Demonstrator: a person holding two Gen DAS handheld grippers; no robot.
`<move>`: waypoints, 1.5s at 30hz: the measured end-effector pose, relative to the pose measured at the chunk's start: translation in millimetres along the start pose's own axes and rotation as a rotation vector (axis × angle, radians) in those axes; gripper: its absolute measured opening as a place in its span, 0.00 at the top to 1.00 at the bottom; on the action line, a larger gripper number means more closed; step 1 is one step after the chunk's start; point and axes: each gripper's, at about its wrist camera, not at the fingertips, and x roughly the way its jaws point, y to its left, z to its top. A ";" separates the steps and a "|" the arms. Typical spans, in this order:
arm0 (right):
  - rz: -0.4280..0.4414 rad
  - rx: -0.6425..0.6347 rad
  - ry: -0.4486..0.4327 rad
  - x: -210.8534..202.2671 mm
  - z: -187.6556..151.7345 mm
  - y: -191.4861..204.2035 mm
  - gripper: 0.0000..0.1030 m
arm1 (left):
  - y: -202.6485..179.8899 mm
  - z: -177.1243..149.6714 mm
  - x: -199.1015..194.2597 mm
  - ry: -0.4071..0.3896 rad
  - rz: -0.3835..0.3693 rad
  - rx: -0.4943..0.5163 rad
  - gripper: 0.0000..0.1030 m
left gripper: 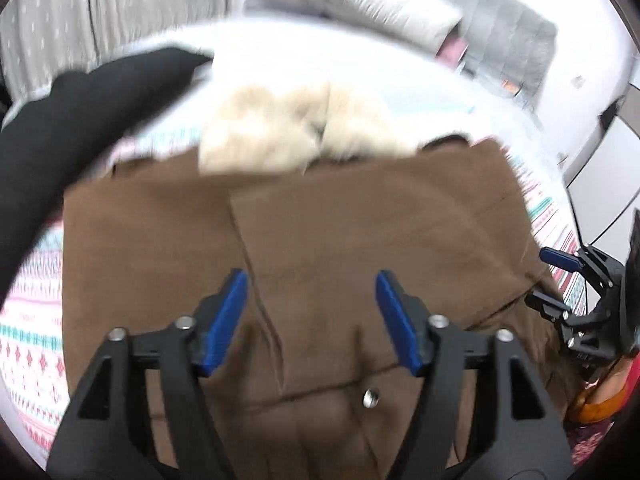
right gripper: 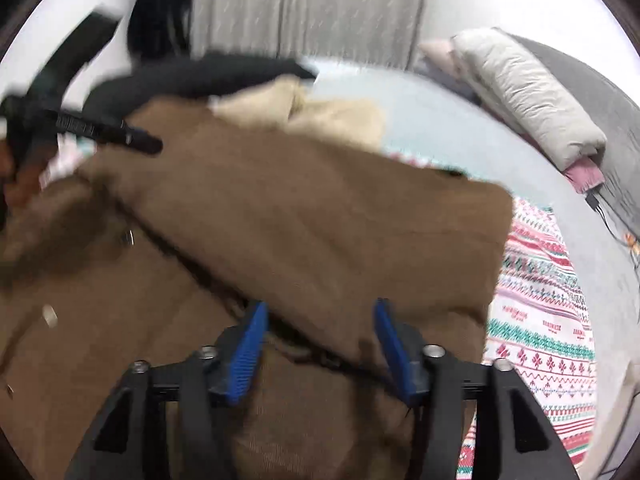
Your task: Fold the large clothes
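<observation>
Left gripper [left gripper: 312, 304]: lowest in the left wrist view, black frame, blue ridged pads spread wide apart, nothing between them.
Right gripper [right gripper: 318, 334]: bottom centre of the right wrist view, the same build, pads apart — a folded edge of cloth runs across the gap between them, but they are not closed on it.
Brown coat [left gripper: 340, 220]: a heavy brown garment with a matte woven look, filling the centre of both views directly beneath and ahead of each gripper; the upper layer lies folded over the lower one.
Snap button [left gripper: 370, 397]: small, round and metallic, on the coat low in the left wrist view.
Fur trim [left gripper: 280, 132]: cream and fluffy, along the coat's far edge, upper centre.
Bedspread [right gripper: 540, 320]: white with red, pink and teal patterned bands, under the coat.
Left view only: the right gripper seen from the side at the right edge, beside the coat's right margin.
Right view only: the left gripper, blurred, at the upper left over the coat — its state is not readable there.
Black garment [left gripper: 80, 120]: dark and soft, upper left.
Pillow [right gripper: 528, 100]: pale and quilted, upper right.
</observation>
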 end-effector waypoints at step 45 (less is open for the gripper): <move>-0.212 0.480 0.194 -120.8 -116.7 64.2 0.17 | 99.4 -213.2 -154.0 0.191 0.207 -0.118 0.13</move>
